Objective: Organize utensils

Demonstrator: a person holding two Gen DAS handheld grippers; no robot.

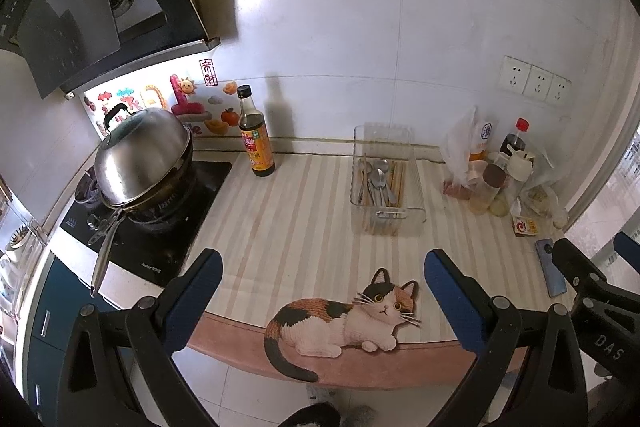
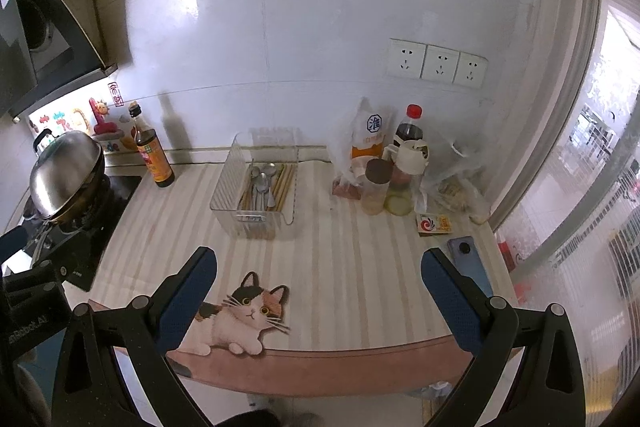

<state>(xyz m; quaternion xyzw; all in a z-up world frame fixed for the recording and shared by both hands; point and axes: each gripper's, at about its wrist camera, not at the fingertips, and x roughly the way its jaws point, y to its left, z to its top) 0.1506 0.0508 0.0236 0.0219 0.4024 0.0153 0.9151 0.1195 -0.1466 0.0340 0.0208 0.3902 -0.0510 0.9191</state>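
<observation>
While both the left tool (image 1: 322,291) and the right tool (image 2: 318,287) hang spread and empty off the bench's (image 2: 360,267) front edge, the spoons (image 2: 262,183) and chopsticks (image 2: 285,183) lie mixed in the clear bin (image 2: 224,187) near its back edge, so approach from above and pinch one handle at a time.

Spoons (image 1: 378,183) and chopsticks (image 1: 397,179) overlap in the clear bin (image 1: 416,187); their count and lower ends are unreadable. Behind the jars (image 2: 376,187), a bag (image 2: 370,135) is partly covered. The phone (image 1: 551,273) is partly hidden by the right gripper's frame. Label print on the bottle (image 2: 154,157) is too small to read. The hood (image 1: 72,19) is cropped at the frame edge.
</observation>
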